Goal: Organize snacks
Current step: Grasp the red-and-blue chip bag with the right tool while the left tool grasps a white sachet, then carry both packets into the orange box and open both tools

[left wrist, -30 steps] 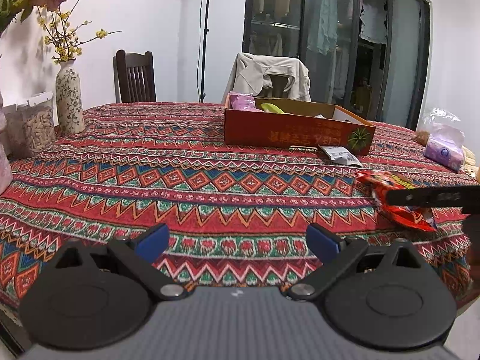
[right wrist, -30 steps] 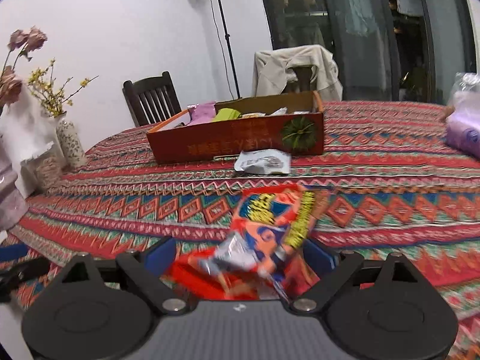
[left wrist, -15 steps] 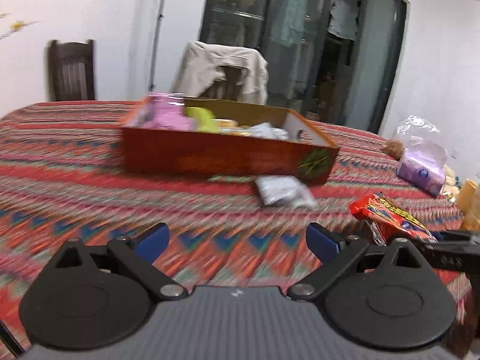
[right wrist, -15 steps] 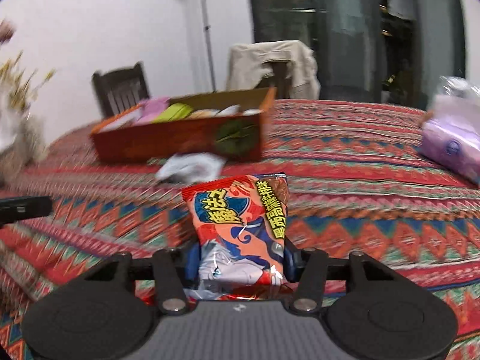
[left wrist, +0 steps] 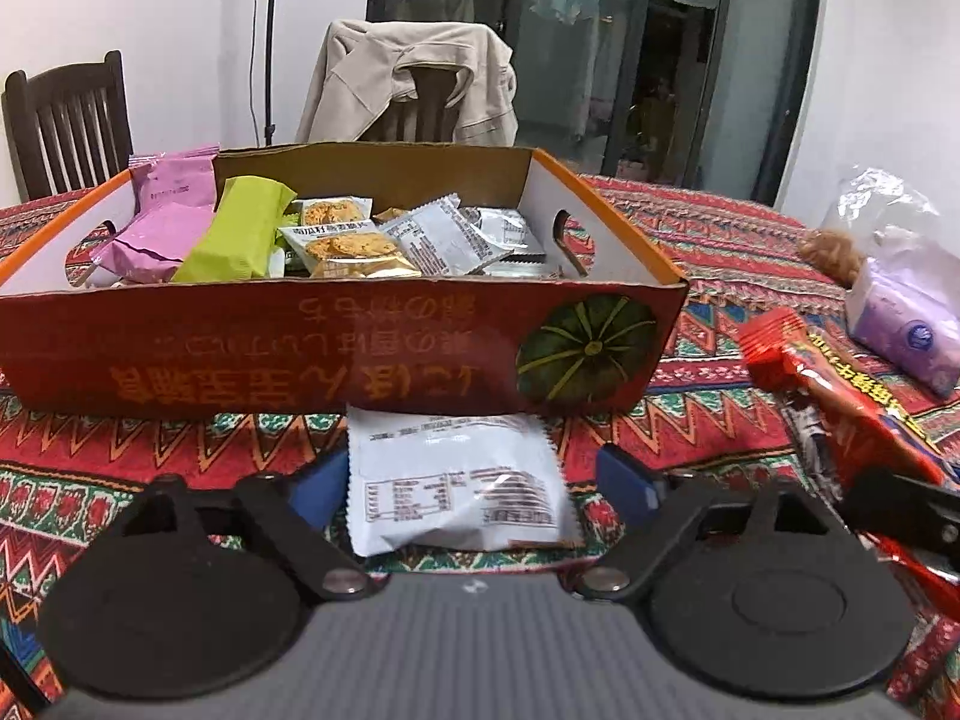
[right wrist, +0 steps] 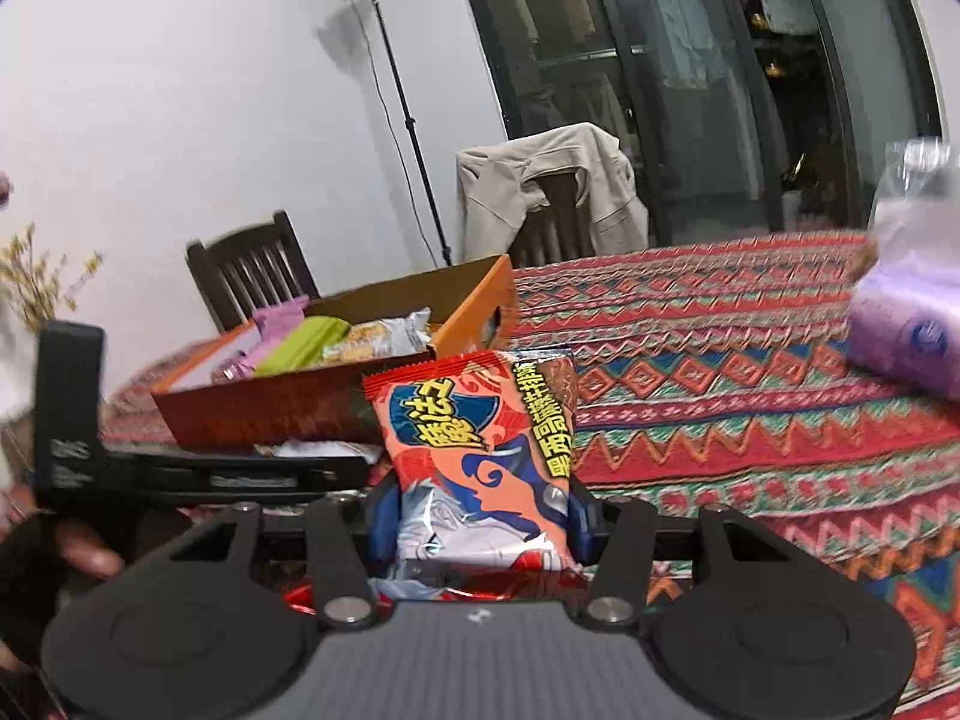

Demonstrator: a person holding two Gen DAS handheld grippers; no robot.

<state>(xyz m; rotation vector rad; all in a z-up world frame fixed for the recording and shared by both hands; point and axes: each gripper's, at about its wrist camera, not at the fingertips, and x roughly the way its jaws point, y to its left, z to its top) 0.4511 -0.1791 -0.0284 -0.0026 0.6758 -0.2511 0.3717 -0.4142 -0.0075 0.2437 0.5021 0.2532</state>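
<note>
The white snack packet (left wrist: 459, 483) lies flat on the patterned tablecloth (left wrist: 108, 480), its far edge touching the near wall of the cardboard box (left wrist: 300, 348), which stands at twelve o'clock from it. The left gripper (left wrist: 474, 483) straddles the packet: one blue pad sits just off its edge at nine o'clock, the other a little clear at three o'clock, and the jaws are closing with the packet between them but not yet pinched. To do this step well, the person would likely keep the pads low against the cloth and level, so they meet the packet's sides rather than ride over its puffed top. The film looks slick and air-filled, so the judgement is that a squeeze near the middle will hold better than one at the crimped end. Because the packet butts against the box wall, a lift straight up before any move forward should keep it from catching.

At three o'clock in the left view, the red snack bag (right wrist: 480, 456) stands upright in the right gripper (right wrist: 480, 522), whose jaws are pressed onto its lower part. It hangs above the table in front of the box's right corner. The box already holds pink, green and silver packets (left wrist: 336, 234); the right end looks less crowded, a fair landing spot. A purple tissue pack (left wrist: 906, 330) lies well apart at two o'clock, out of the path. The two grippers are near each other, so staggered drops would avoid a clash.
</note>
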